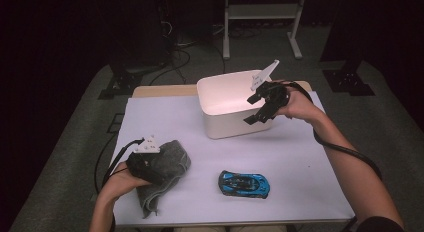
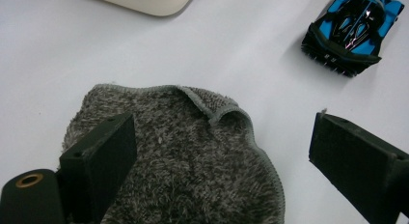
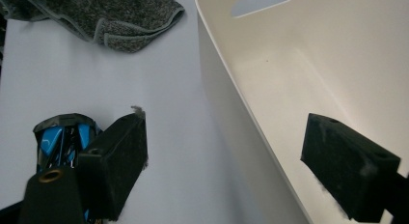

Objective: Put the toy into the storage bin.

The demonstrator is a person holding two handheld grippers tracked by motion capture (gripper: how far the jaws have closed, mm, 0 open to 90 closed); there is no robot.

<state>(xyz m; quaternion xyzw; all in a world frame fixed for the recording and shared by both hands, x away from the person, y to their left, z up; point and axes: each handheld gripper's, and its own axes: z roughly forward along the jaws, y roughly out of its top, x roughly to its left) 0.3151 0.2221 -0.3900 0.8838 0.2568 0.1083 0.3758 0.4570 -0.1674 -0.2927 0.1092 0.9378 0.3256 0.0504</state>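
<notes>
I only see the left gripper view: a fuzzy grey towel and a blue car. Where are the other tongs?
Observer: In the high view, the right tongs hang at the front right corner of the white box.
Operator: Are they holding anything?
Observer: No, their jaws stand wide open with nothing between them.
Operator: Is there stuff in the box?
Observer: The part of its inside that the right gripper view shows is bare.
</notes>
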